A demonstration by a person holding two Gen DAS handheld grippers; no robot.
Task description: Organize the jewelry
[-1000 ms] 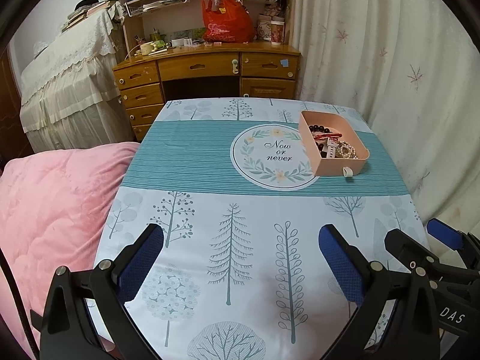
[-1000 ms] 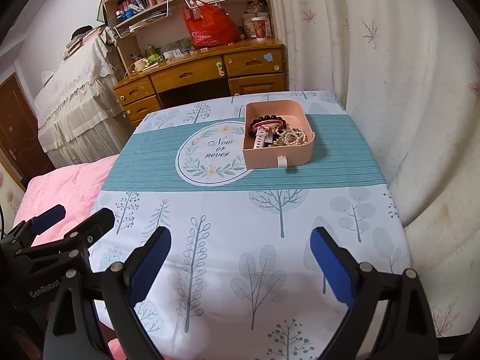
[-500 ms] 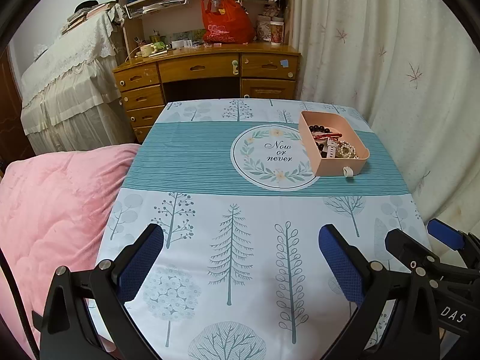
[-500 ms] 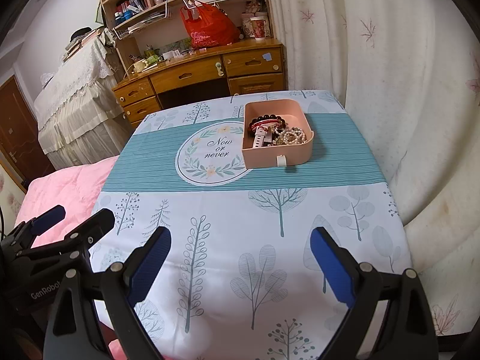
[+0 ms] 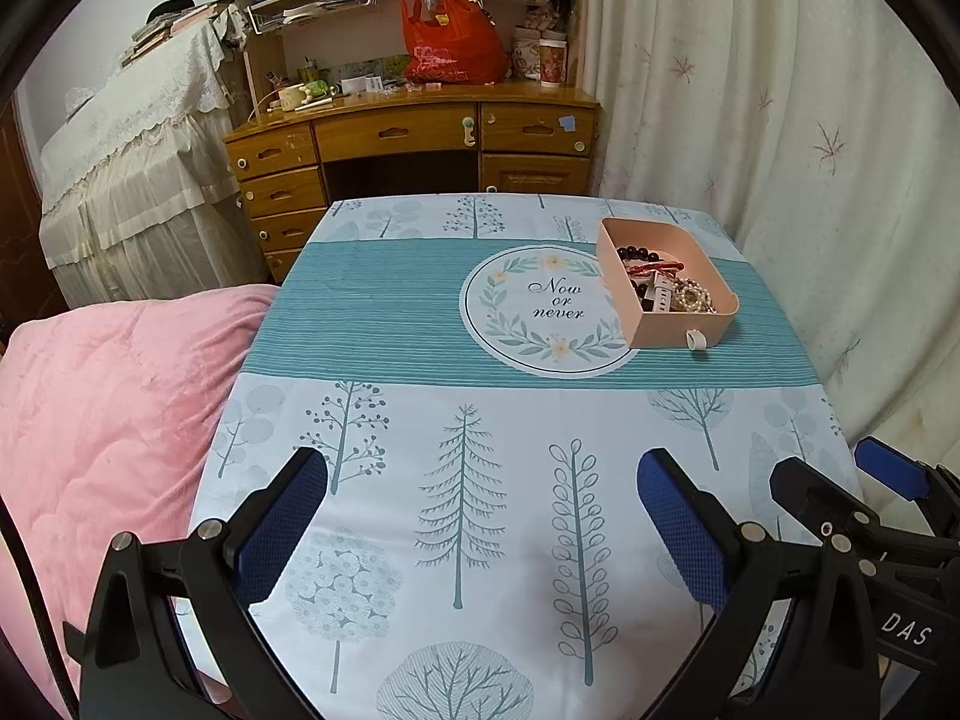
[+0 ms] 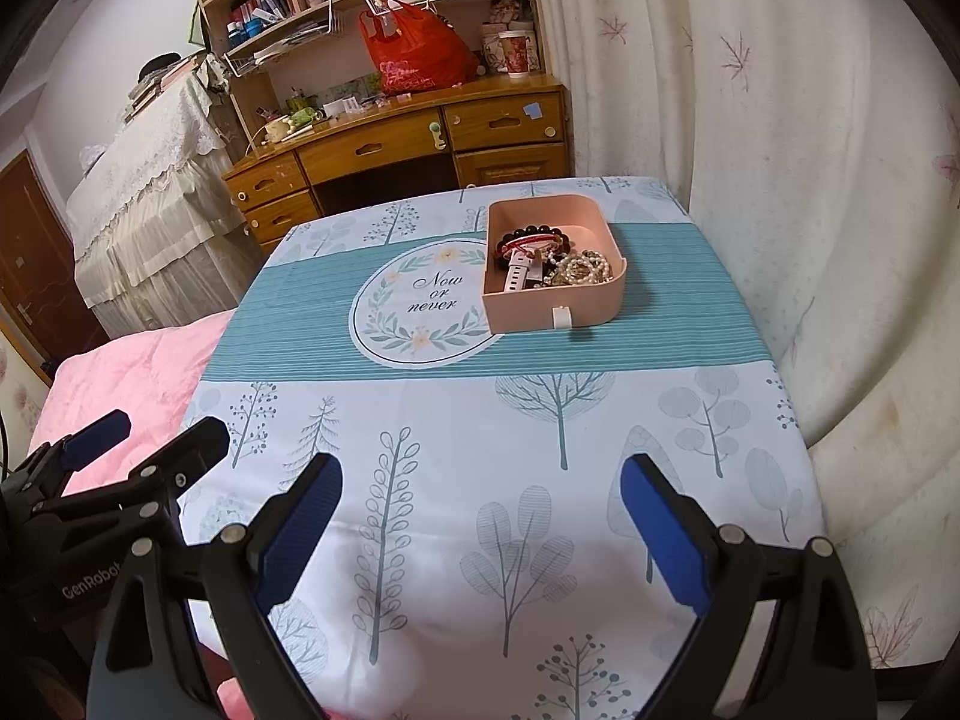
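Tree-print tablecloth [image 5: 480, 480], pink plastic tray [image 6: 555, 306] of mixed jewelry [image 6: 549, 264] at one o'clock, left gripper [image 5: 480, 516] and right gripper [image 6: 480, 510] both spread, empty.

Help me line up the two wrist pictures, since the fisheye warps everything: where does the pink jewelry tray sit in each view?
Left wrist view: the pink jewelry tray sits right of centre, on the teal band of the tablecloth.
Right wrist view: the pink jewelry tray sits just right of centre, in the upper half.
Shared landmark: the round "Now or never" print, whose right edge the tray overlaps in both views.
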